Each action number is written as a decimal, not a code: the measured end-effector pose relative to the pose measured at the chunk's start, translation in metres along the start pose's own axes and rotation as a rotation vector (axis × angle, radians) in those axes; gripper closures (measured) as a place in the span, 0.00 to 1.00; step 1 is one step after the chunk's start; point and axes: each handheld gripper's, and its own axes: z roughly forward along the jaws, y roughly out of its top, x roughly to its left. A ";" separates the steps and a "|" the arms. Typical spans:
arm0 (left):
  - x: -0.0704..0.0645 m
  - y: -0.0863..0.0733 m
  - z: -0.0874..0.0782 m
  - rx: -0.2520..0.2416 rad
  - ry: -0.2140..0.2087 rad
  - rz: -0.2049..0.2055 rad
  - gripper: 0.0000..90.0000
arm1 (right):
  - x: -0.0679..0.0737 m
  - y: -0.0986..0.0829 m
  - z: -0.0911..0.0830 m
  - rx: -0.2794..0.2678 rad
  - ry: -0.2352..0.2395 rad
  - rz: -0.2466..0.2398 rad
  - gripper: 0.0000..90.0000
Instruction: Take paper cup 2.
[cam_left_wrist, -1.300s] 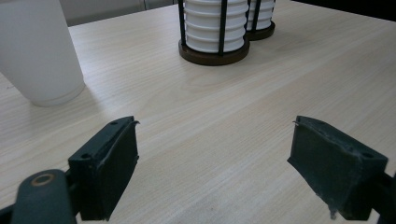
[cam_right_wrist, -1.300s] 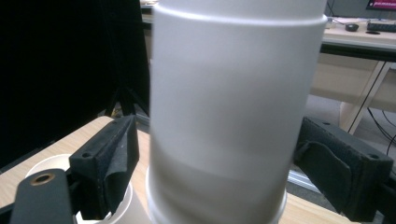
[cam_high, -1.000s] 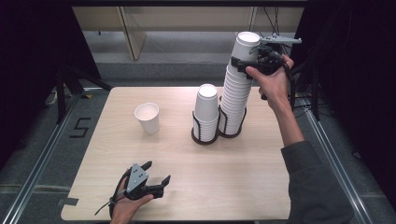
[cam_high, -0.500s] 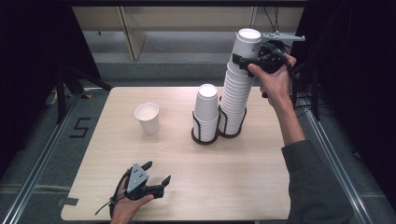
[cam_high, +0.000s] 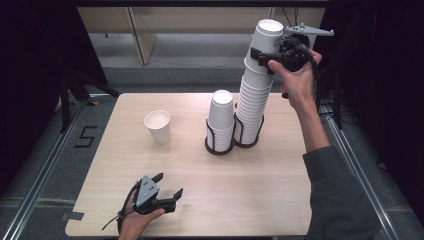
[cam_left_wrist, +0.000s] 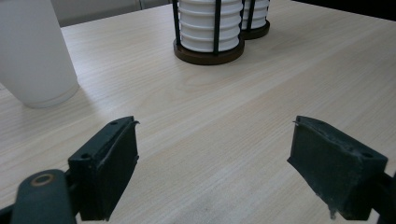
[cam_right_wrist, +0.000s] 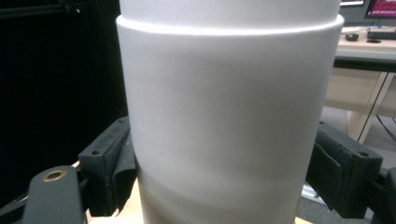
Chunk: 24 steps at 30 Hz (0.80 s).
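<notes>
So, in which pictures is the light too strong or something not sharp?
High view: top cup looks washed out, surroundings very dark. Left gripper view: lone cup is soft, with a faint shadow on the table. Right gripper view: the cup wall is blurred, with a bright rim line.

Left tool (cam_high: 159, 192): my black two-jaw unit, with a grey three-cornered plate on top carrying small dark dots.
Left jaws: I see flat black blocks with worn, chipped edges, a small screw hole in each, and a brass-coloured eyelet on the black arm at lower left.
Left cable: thin, black, looping out behind my left hand (cam_high: 134, 223).
Right tool (cam_high: 272, 51): black body, grey three-cornered plate above it, black cables bunched at the back.
Right jaws: I see black blocks with soft dark pads, screw holes, and another brass eyelet.
Right sleeve (cam_high: 339, 195): grey, long.
</notes>
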 end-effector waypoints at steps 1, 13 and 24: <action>0.000 0.000 0.000 -0.005 -0.003 -0.001 0.16 | 0.001 0.002 -0.001 -0.003 0.002 0.006 0.21; 0.000 -0.001 0.001 -0.001 -0.008 0.001 0.16 | 0.002 0.028 -0.017 -0.080 0.002 0.021 0.21; -0.001 -0.001 0.001 -0.001 -0.009 -0.002 0.16 | -0.008 0.039 -0.047 -0.142 0.013 0.024 0.21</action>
